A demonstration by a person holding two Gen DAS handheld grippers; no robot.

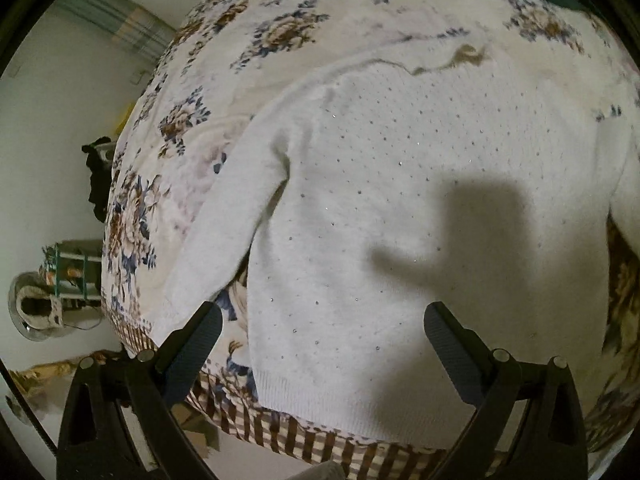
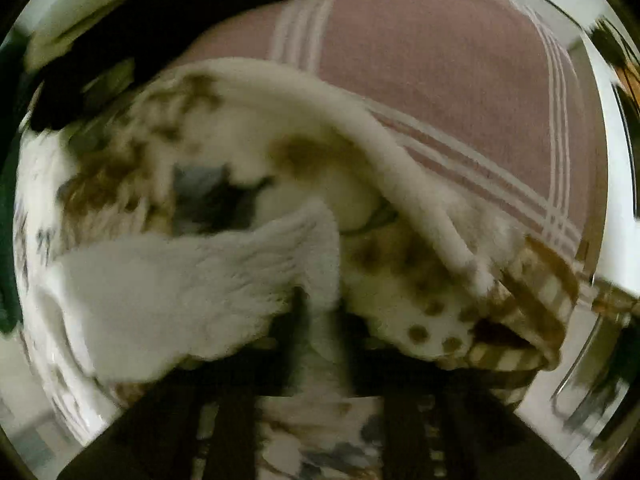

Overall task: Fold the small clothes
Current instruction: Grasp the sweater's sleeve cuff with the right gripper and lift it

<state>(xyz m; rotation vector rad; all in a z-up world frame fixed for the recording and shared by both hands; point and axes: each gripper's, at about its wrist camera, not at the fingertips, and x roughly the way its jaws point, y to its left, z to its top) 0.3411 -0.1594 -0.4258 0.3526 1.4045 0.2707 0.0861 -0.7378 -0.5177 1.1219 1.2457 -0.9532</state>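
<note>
The left gripper (image 1: 322, 330) hangs spread over the white sweater (image 1: 400, 208) while the blurred right gripper (image 2: 320, 320) seemingly pinches its sleeve (image 2: 192, 292).

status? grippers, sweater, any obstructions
Left gripper open, hovering over the hem of the white sweater, flat on the floral bedspread. Right gripper shut on a sleeve; view blurred. Nothing in the way.

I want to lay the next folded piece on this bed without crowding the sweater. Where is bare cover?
Bare floral bedspread lies beyond the white sweater, between its shoulder and the far edge, and beside its sleeve. The near checked border is crowded by the hem.
</note>
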